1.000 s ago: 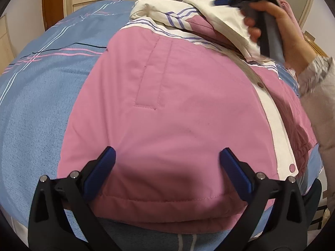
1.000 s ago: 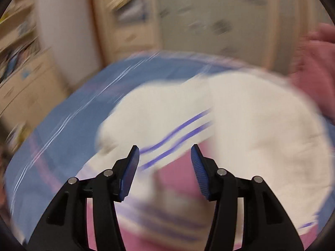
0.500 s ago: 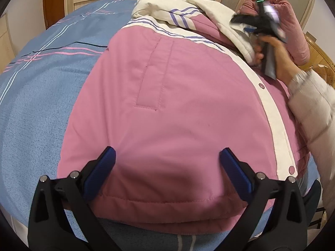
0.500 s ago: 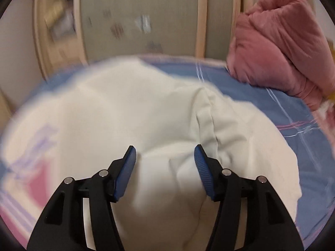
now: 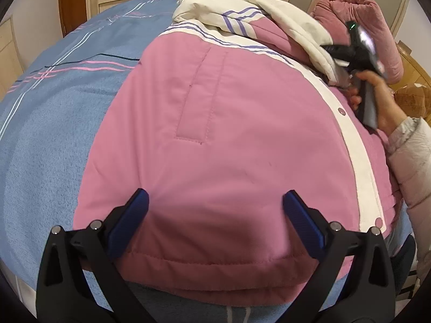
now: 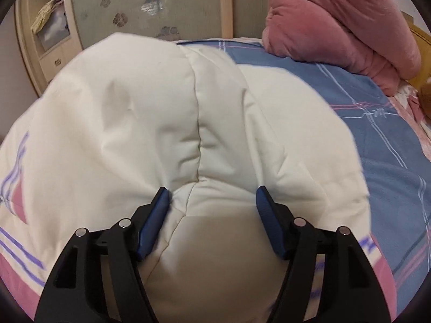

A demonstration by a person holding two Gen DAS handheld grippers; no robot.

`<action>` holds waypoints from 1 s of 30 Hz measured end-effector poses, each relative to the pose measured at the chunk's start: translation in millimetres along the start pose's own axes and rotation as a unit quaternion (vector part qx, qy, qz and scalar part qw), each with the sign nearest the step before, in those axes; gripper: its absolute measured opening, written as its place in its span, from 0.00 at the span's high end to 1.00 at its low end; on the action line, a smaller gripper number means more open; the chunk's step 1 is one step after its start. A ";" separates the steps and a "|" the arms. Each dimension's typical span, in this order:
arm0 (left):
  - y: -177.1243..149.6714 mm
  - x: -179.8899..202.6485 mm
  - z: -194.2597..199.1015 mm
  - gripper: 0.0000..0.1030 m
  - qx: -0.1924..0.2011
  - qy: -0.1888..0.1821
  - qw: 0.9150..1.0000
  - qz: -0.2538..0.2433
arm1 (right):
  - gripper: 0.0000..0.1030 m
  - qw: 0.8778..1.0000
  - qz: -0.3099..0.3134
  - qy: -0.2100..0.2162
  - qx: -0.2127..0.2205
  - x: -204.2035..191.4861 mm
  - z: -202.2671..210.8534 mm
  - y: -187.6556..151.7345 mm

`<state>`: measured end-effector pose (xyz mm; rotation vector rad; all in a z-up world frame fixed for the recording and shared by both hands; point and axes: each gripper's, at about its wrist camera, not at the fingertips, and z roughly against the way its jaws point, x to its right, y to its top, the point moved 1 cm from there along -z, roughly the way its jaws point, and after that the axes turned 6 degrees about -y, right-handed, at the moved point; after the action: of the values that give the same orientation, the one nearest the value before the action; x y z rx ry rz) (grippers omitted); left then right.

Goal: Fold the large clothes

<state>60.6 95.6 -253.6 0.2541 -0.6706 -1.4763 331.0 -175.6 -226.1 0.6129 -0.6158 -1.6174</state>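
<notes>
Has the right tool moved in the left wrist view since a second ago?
Yes. The right tool has moved down and right, from the picture's top edge toward the pink quilt.

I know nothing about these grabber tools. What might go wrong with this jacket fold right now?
The right gripper is opening over the cream hood, whose padding bulges between the jaws; a fold could snag or spring back. The left gripper stands open over the pink jacket hem, so nothing pins it if the jacket slides on the blue bedspread.
</notes>
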 end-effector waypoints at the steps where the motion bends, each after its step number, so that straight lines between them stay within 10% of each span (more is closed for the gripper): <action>1: -0.3 0.2 -0.5 0.02 0.001 0.001 1.000 -0.003 | 0.34 0.999 -0.006 0.022 0.024 2.4 8.6 -0.8; 6: -1.6 1.8 -2.7 0.02 0.000 0.006 1.000 0.001 | 0.25 0.992 0.069 0.048 -0.094 -14.4 -2.2 -36.6; 12: -3.5 3.5 3.9 0.02 0.012 0.003 1.000 -0.007 | 0.19 0.980 -0.025 0.197 -0.014 30.1 101.9 -45.2; 21: 16.5 -48.6 91.3 0.02 0.085 -0.028 0.994 0.063 | 0.19 0.991 -0.067 0.120 -0.010 169.7 182.0 -117.5; 25: 21.1 -99.6 79.7 0.02 0.022 -0.100 0.983 0.155 | 0.19 0.981 -0.145 0.117 -0.061 235.2 175.4 -166.2; 30: 11.5 -108.3 55.8 0.02 -0.036 -0.102 0.979 0.175 | 0.19 0.955 -0.211 0.168 -0.123 256.8 164.8 -215.6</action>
<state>44.0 214.7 -230.9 -0.0721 -0.7817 -1.1935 32.4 -395.9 -269.9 0.8479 -0.0245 -1.8896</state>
